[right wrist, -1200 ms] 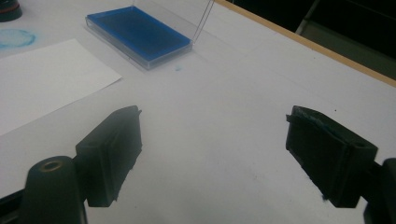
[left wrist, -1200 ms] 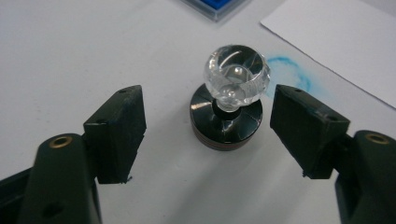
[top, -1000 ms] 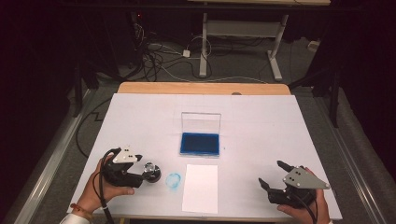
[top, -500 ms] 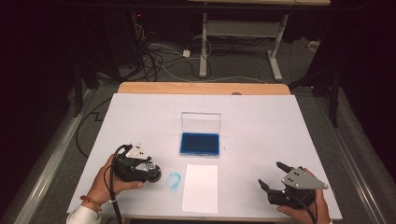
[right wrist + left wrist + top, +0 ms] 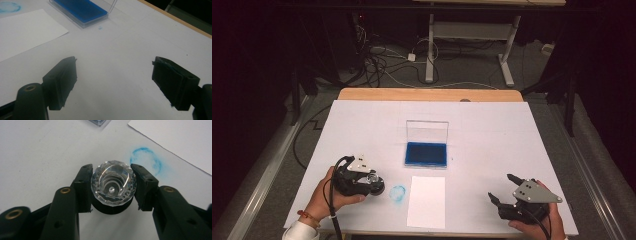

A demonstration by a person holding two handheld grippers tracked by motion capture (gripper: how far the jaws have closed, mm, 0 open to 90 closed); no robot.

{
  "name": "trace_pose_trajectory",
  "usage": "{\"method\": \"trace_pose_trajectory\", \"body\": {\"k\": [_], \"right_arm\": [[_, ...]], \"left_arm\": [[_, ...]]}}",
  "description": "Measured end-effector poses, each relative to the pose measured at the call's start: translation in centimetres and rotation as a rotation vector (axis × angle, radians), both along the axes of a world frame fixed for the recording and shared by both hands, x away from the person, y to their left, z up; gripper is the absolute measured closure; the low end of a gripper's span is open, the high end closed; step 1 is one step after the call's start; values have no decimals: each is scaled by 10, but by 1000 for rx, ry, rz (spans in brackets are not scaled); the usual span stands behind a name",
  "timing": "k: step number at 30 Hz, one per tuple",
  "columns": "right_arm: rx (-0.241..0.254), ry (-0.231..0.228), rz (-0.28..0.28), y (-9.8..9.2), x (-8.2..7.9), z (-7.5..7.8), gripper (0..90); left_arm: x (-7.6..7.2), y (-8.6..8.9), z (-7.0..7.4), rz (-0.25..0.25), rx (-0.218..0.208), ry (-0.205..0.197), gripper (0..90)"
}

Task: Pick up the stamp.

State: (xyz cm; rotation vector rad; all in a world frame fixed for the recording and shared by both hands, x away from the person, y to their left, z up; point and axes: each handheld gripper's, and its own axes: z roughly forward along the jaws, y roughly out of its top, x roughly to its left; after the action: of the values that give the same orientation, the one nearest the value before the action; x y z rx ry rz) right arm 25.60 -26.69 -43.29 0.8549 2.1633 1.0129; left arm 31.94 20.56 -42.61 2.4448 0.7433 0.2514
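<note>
A clear faceted stamp with a black base (image 5: 113, 186) stands between the jaws of my left gripper (image 5: 113, 185), which is shut on it at the table's front left (image 5: 373, 182). Just to its right a blue ring-shaped ink mark (image 5: 397, 193) (image 5: 146, 160) stains the white table cover. A blank white sheet of paper (image 5: 427, 201) (image 5: 22, 30) lies beside the mark. Behind the sheet sits an open blue ink pad (image 5: 426, 154) (image 5: 78, 10) with its clear lid upright. My right gripper (image 5: 503, 189) (image 5: 113, 82) rests open at the front right, nothing between its jaws.
The white cover (image 5: 492, 140) spreads over a wooden table whose far edge (image 5: 427, 95) shows bare. Beyond it the floor holds cables (image 5: 382, 60) and a desk frame (image 5: 467, 35).
My left gripper has moved right and slightly forward, closer to the blue ring mark, with the stamp in its jaws. The right gripper has barely shifted.
</note>
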Motion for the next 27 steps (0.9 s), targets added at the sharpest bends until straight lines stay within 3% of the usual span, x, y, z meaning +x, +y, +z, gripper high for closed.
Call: {"method": "trace_pose_trajectory", "body": {"k": [3,8,11,13,27], "right_arm": [[-2,4,0,0,0,0,206],[-11,9,0,1,1,-1,206],[-13,13,1,1,1,-2,207],[-15,19,-1,1,1,-2,207],[-23,25,8,1,1,-3,210]], "left_arm": [[0,0,1,4,-11,-1,440],[0,0,-1,20,-11,-11,404],[-1,0,0,15,-4,-25,445],[-2,0,0,-11,0,-25,532],[-3,-1,0,13,14,-53,545]]}}
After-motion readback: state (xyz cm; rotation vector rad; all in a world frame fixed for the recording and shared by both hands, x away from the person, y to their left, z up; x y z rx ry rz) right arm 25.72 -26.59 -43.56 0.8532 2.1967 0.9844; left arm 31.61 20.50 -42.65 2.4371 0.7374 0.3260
